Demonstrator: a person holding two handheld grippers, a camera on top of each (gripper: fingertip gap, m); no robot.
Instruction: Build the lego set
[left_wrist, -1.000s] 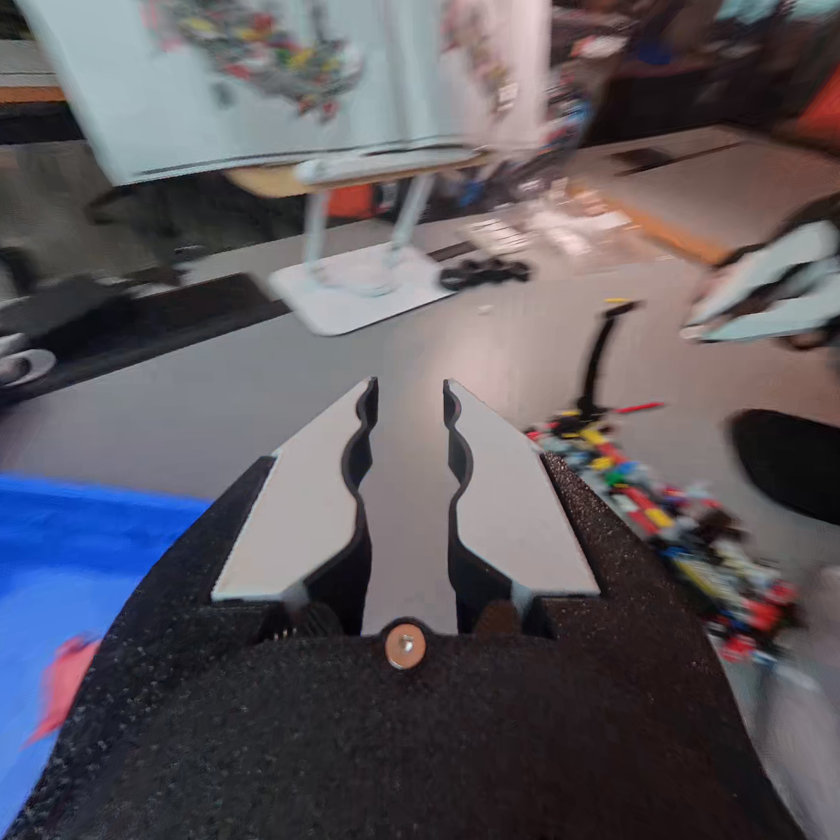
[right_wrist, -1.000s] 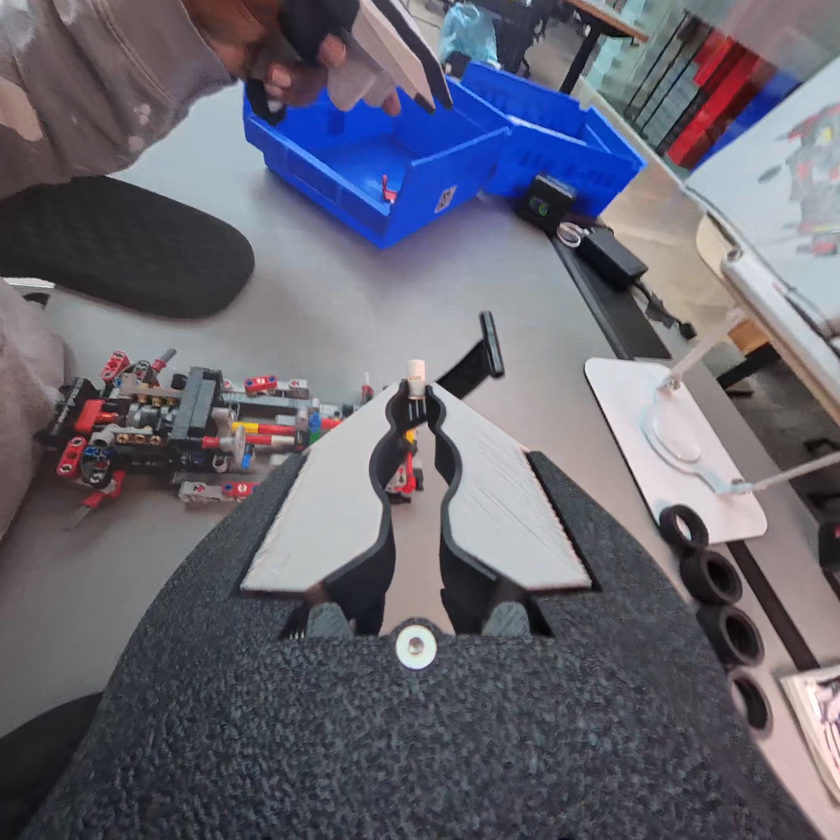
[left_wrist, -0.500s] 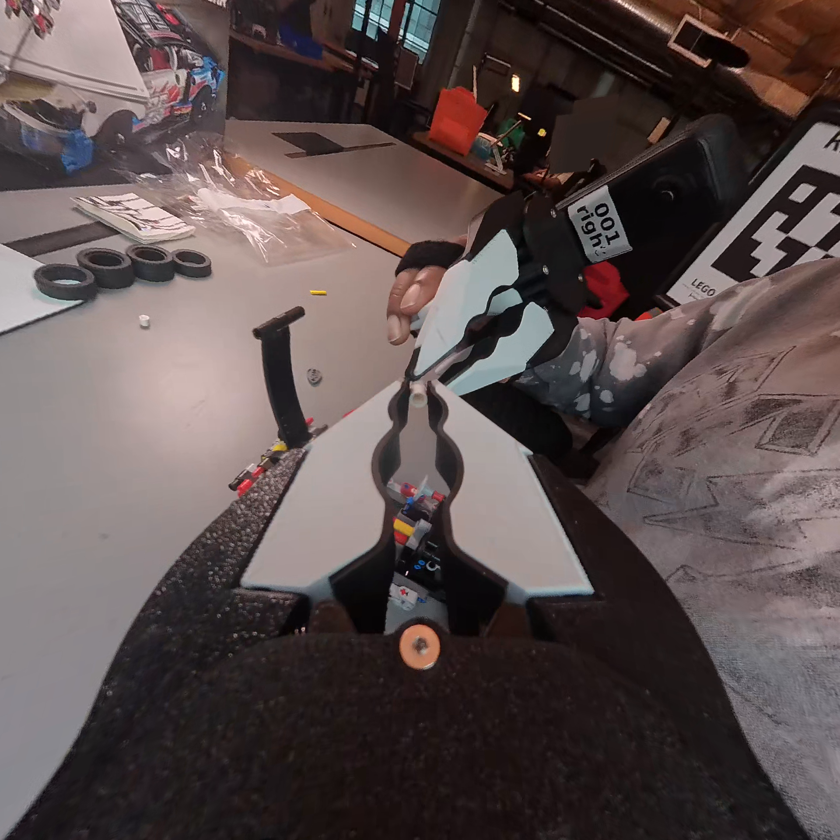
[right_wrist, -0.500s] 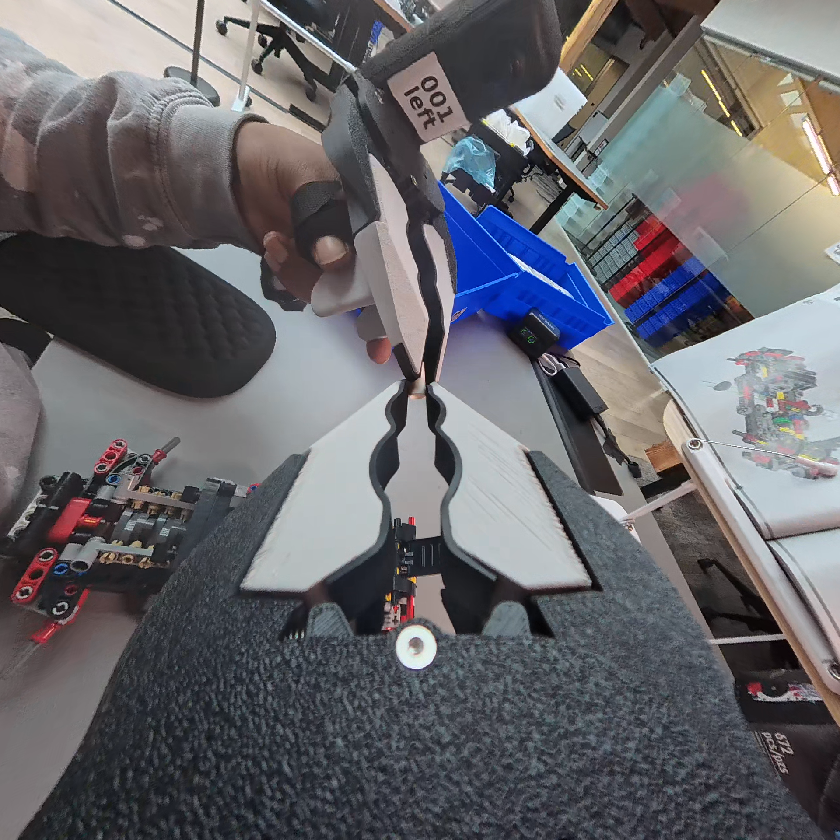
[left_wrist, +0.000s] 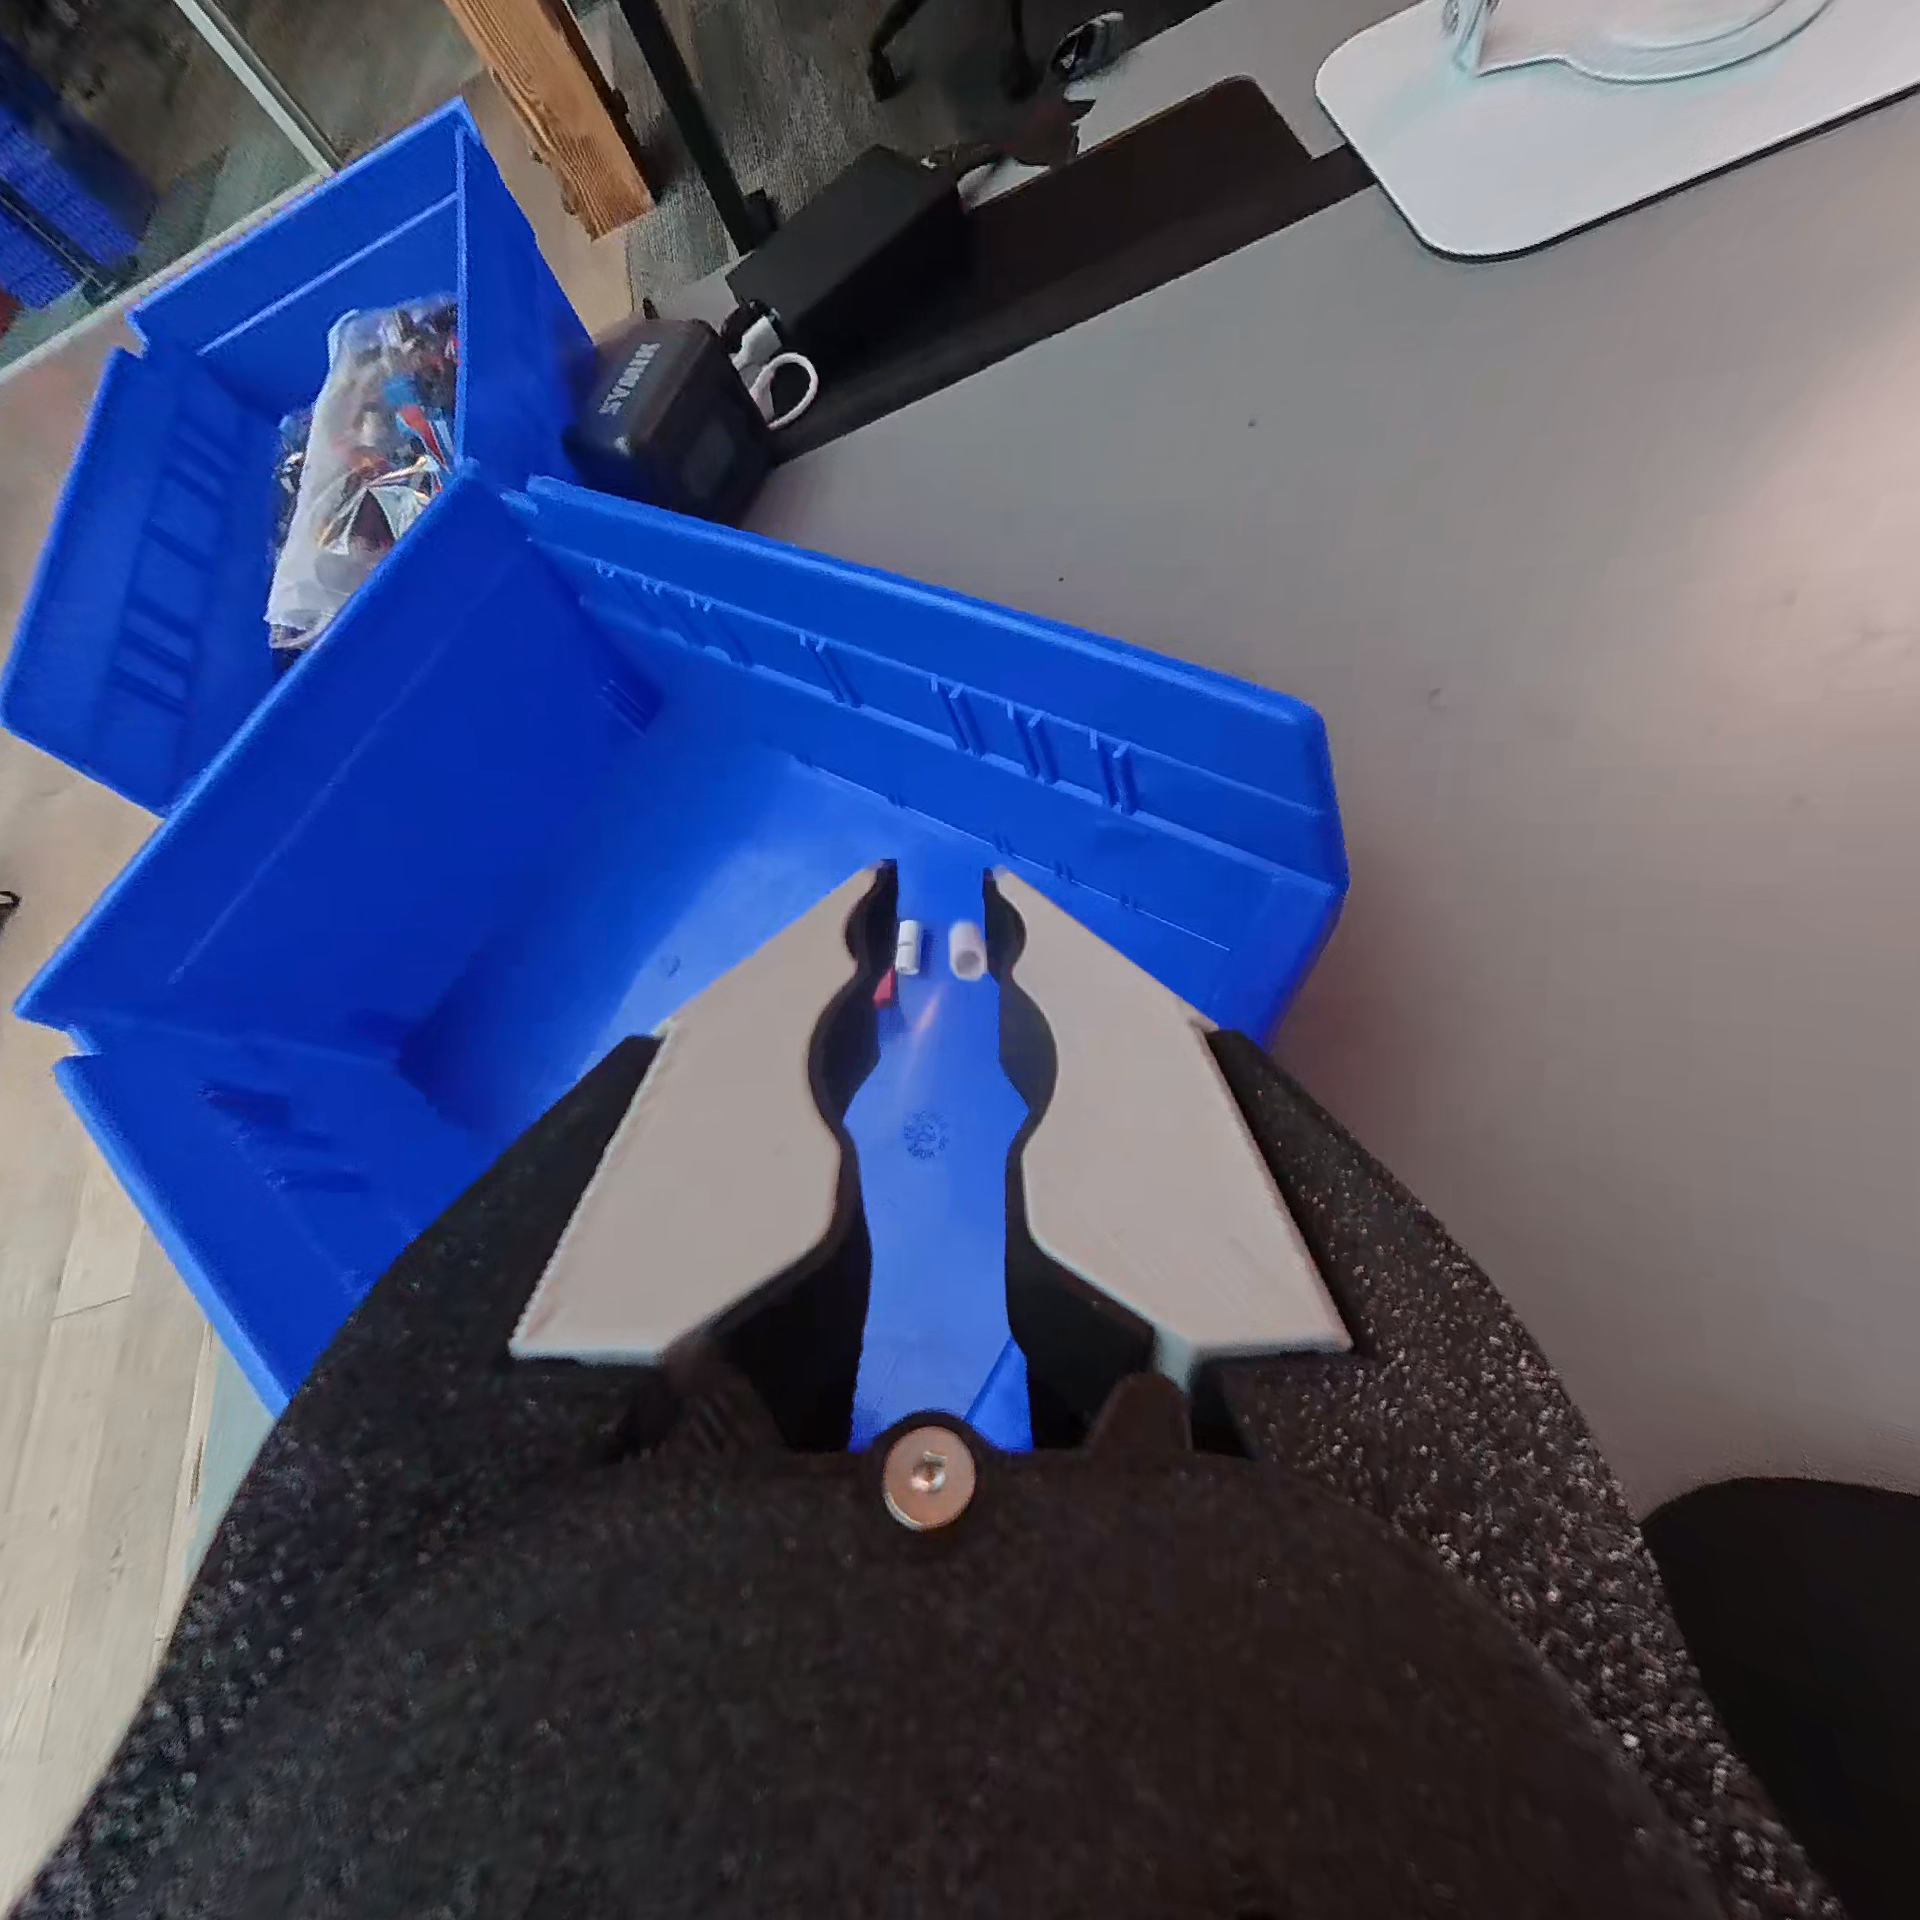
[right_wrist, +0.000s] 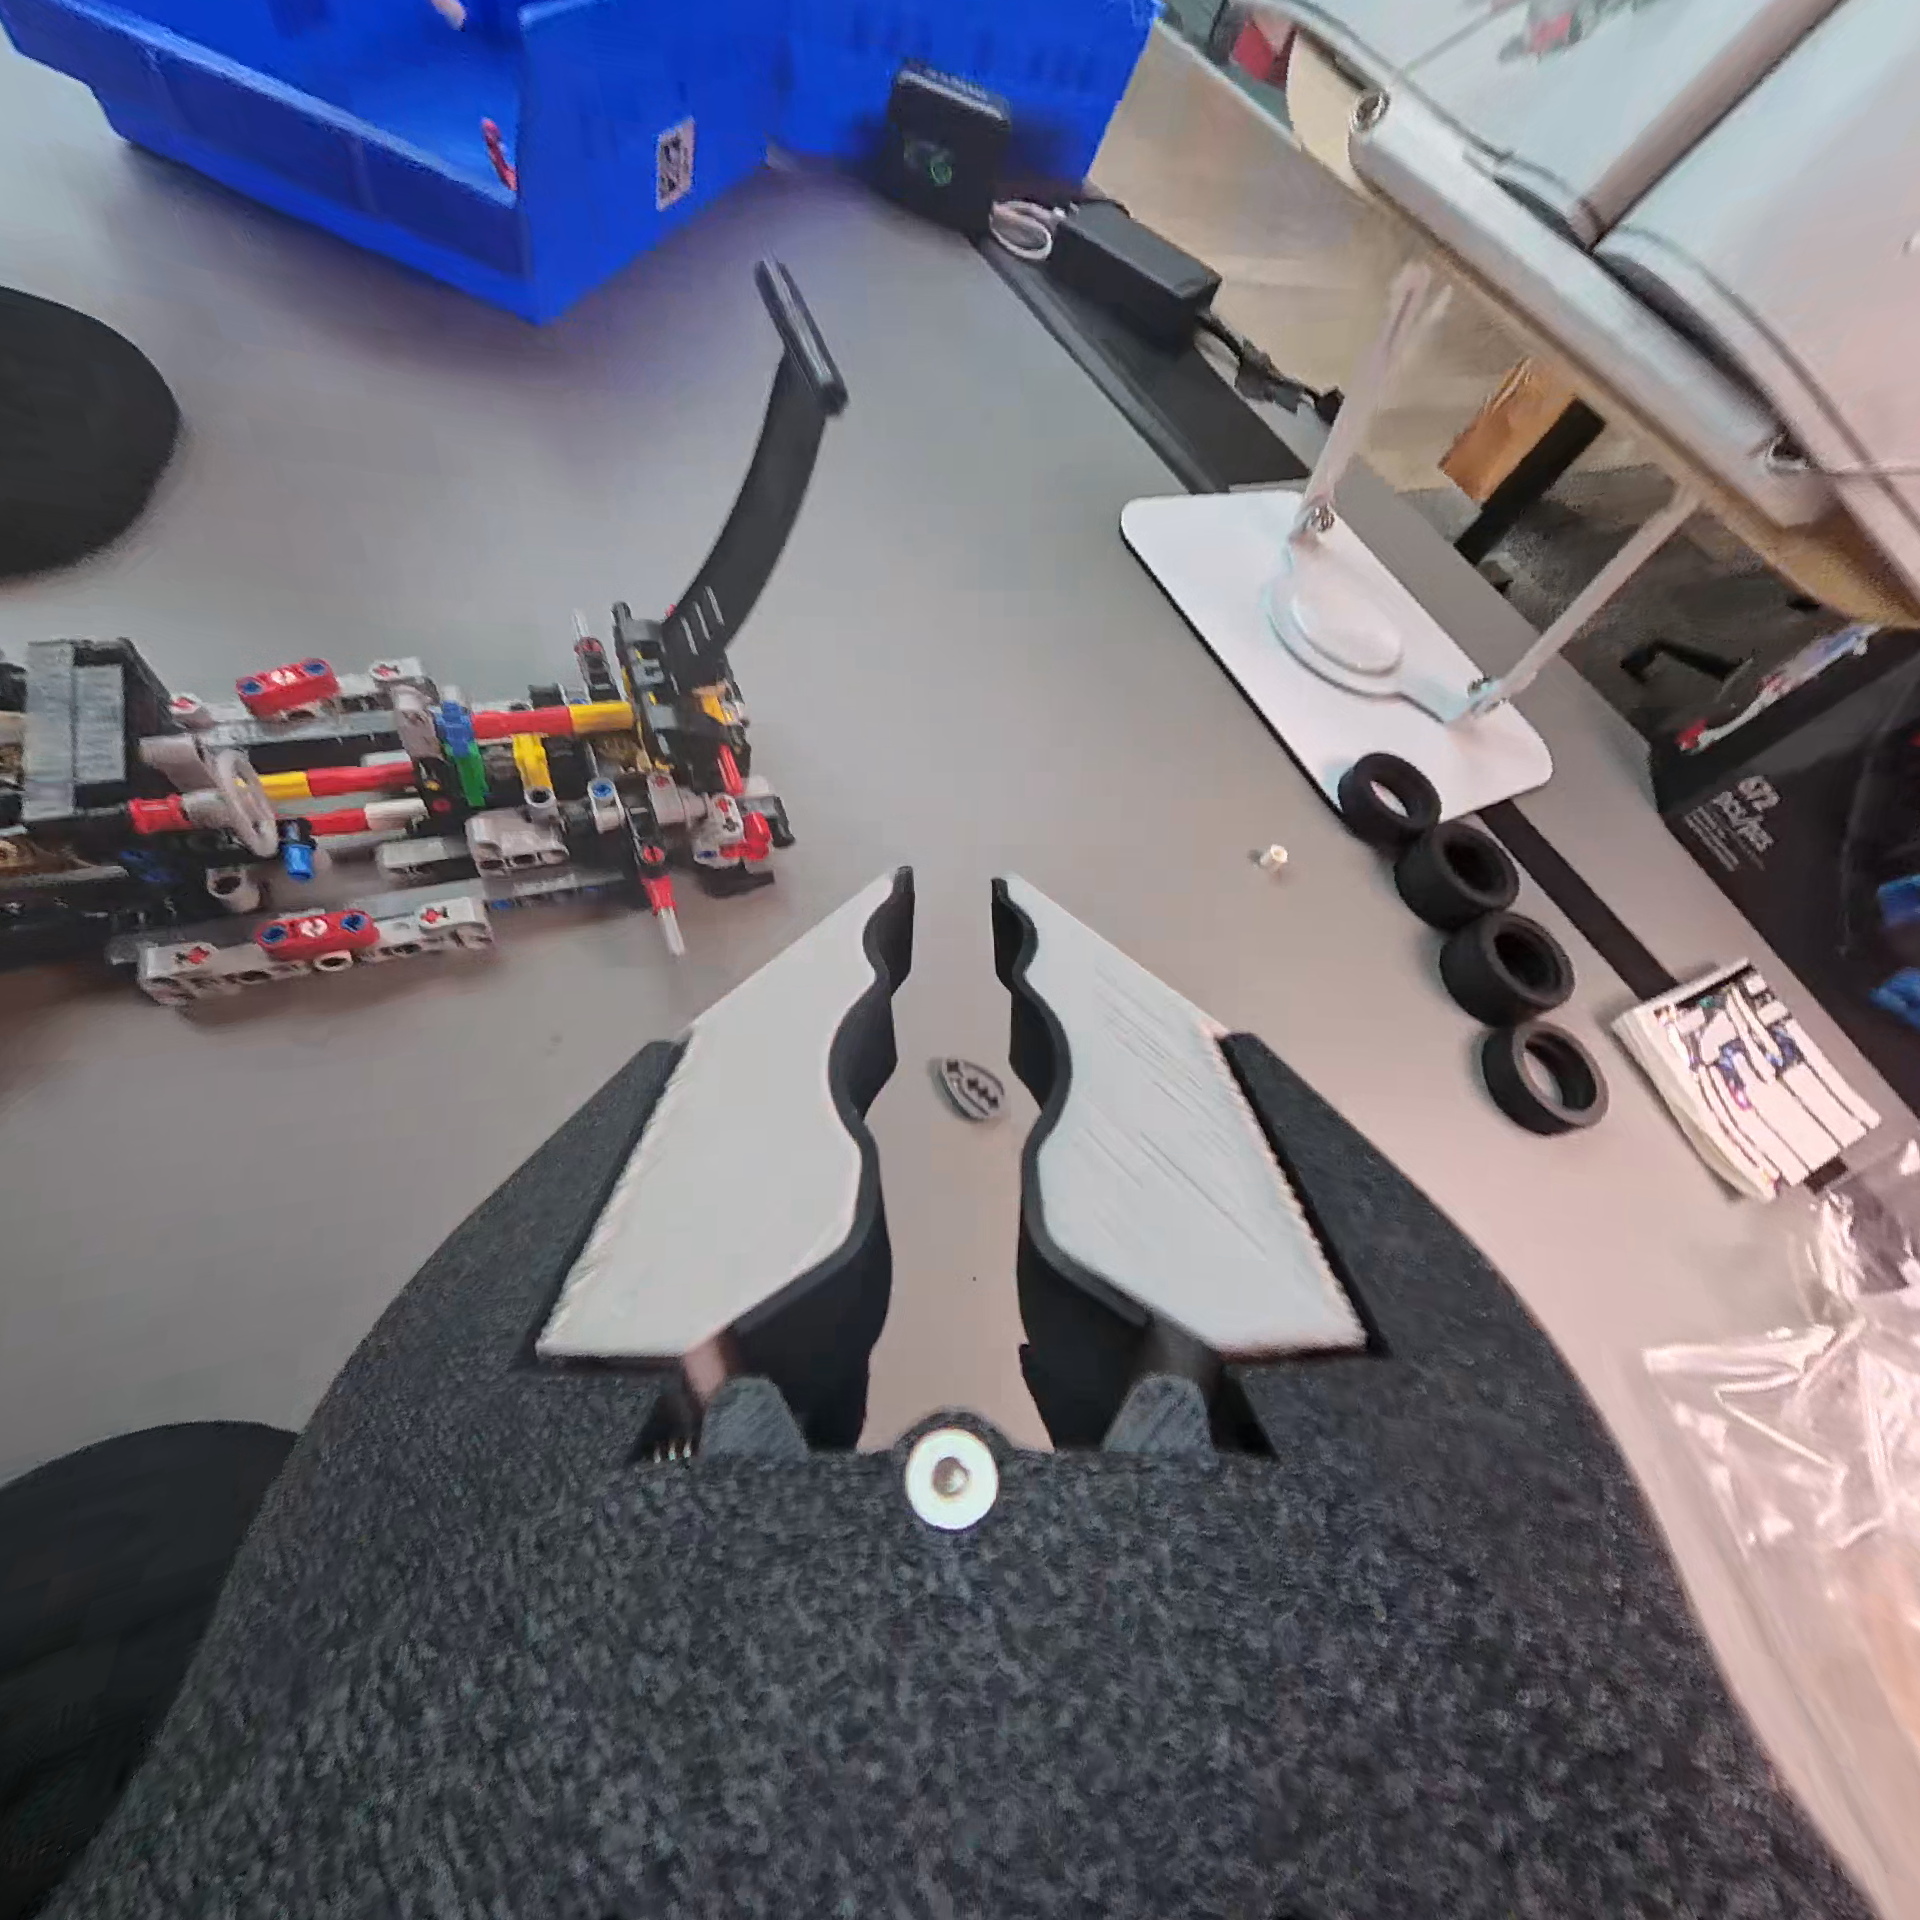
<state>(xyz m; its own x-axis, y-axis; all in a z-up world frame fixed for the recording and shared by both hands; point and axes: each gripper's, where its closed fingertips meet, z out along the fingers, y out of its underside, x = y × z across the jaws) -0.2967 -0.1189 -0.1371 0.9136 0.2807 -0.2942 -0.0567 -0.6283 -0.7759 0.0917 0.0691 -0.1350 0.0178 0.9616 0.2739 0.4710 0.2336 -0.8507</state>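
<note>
In the left wrist view my left gripper (left_wrist: 935, 878) is open above the floor of a blue bin (left_wrist: 1039, 644). Two small white cylindrical pieces (left_wrist: 910, 948) (left_wrist: 966, 951) show between the fingertips, apart from both pads, with a small red piece (left_wrist: 885, 987) beside them. In the right wrist view my right gripper (right_wrist: 951, 883) is open and empty above the grey table (right_wrist: 1039, 582). A small grey round piece (right_wrist: 971, 1086) lies on the table between its fingers. The partly built lego model (right_wrist: 416, 790), with a long black curved part (right_wrist: 769, 468), lies left of it.
A second blue bin (left_wrist: 208, 499) holds a bag of parts (left_wrist: 364, 447). A black power unit (left_wrist: 675, 416) stands behind the bins. A stand's white base (right_wrist: 1330, 644), several black tyres (right_wrist: 1475, 925), a tiny white piece (right_wrist: 1270, 857), a sticker sheet (right_wrist: 1745, 1081) and plastic bags (right_wrist: 1818, 1455) lie right. The black power unit (left_wrist: 675, 416) lies some 25 cm from my left tips, 60 cm from my right tips.
Half a second ago both grippers met tip to tip on a small white piece. My left gripper has since swung over the blue bin and opened. My right gripper has dropped toward the table and opened.
</note>
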